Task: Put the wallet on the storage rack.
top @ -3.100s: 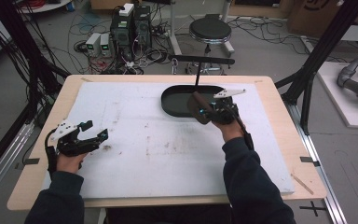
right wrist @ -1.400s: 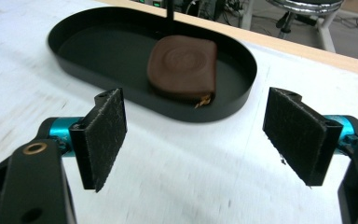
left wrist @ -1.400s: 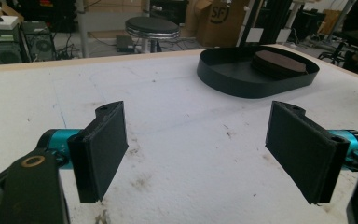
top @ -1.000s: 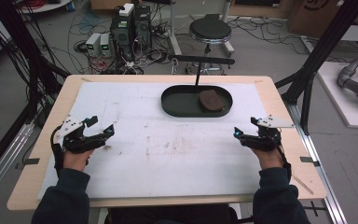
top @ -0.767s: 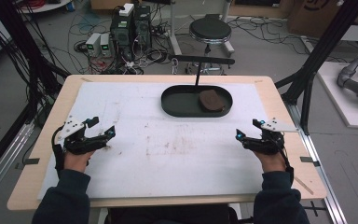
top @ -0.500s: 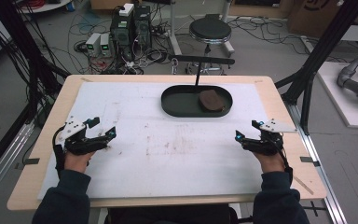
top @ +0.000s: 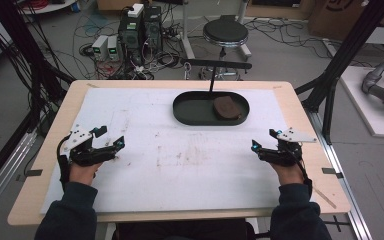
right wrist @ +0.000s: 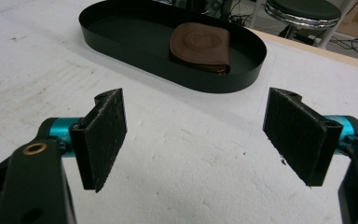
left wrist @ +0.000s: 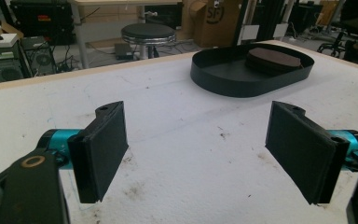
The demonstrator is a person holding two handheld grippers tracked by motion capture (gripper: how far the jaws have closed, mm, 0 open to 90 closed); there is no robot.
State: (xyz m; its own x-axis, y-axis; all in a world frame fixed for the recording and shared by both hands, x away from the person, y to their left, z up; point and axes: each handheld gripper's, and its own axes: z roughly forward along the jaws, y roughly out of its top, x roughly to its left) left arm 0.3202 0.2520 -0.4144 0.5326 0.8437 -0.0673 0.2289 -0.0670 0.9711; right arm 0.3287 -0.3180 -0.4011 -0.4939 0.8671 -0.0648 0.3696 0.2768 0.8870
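Brown leather pouch (top: 226,107), flat and rounded, lies inside the black oval tray (top: 190,111), at the tray's right end in the high view, touching or nearly touching the far right wall. Tray sits on the white mat (top: 180,165) at the far centre of the table (top: 300,107).

Right gripper (top: 262,142) rests low over the mat near the table's right edge, well apart from the tray, pouch ahead and to its left. In the right gripper view the pouch (right wrist: 199,46) shows past the spread jaws, tray rim (right wrist: 214,86) between it and the gripper (right wrist: 196,135); jaws wide apart, nothing between them.

Left gripper (top: 112,137) sits near the mat's left edge, well apart from the tray, also far from the pouch. In the left gripper view its jaws stand wide apart too, holding nothing (left wrist: 196,140); tray (left wrist: 233,79) is up ahead to the right, and the pouch (left wrist: 272,58) is mostly hidden by the tray wall, only its top edge visible, dark and hard to read.

Mat has brown smudges around the centre. Pouch's stamped emblem is too blurred to read. Both forearms cut off at the bottom of the high view. A black stool (top: 225,32) and computer boxes (top: 140,25) stand on the floor beyond the table.
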